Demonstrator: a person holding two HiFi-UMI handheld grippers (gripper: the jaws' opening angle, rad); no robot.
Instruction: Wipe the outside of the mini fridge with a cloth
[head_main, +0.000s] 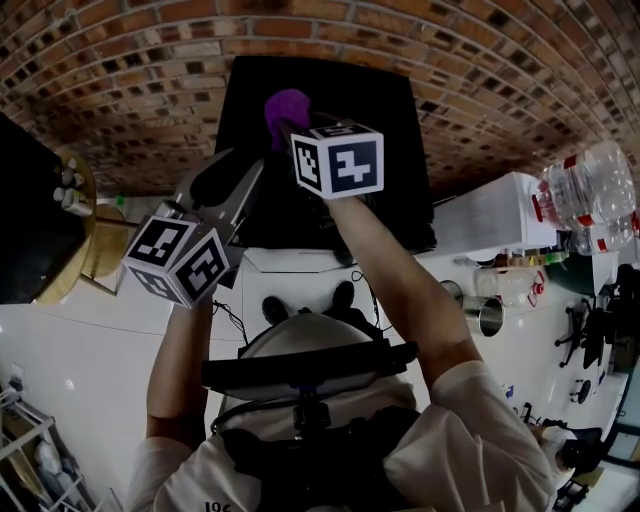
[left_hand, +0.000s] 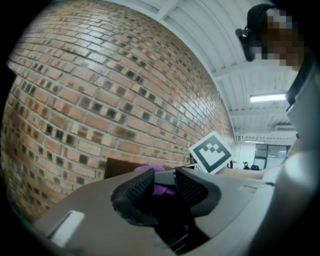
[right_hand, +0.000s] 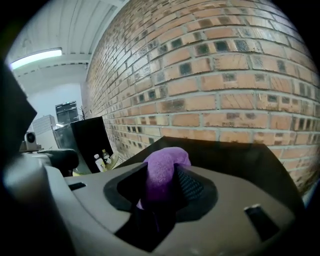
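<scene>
The black mini fridge (head_main: 350, 90) stands against the brick wall, its top seen in the right gripper view (right_hand: 235, 155). A purple cloth (head_main: 288, 105) sits bunched between the pads of my right gripper (head_main: 287, 128), which is shut on it and hangs just over the fridge's top. In the right gripper view the cloth (right_hand: 164, 162) fills the gap of the right gripper (right_hand: 162, 176). My left gripper (head_main: 222, 172) hovers at the fridge's left side, open and holding nothing. In the left gripper view its pads (left_hand: 141, 186) stand apart around the left gripper's gap (left_hand: 159, 181), with the cloth (left_hand: 152, 169) showing beyond.
A brick wall (head_main: 120, 90) runs behind the fridge. A black cabinet (head_main: 25, 230) and a round wooden tray with small bottles (head_main: 75, 190) stand at the left. The white counter (head_main: 500, 215) at the right carries clear water bottles (head_main: 590, 190) and a metal cup (head_main: 488, 316).
</scene>
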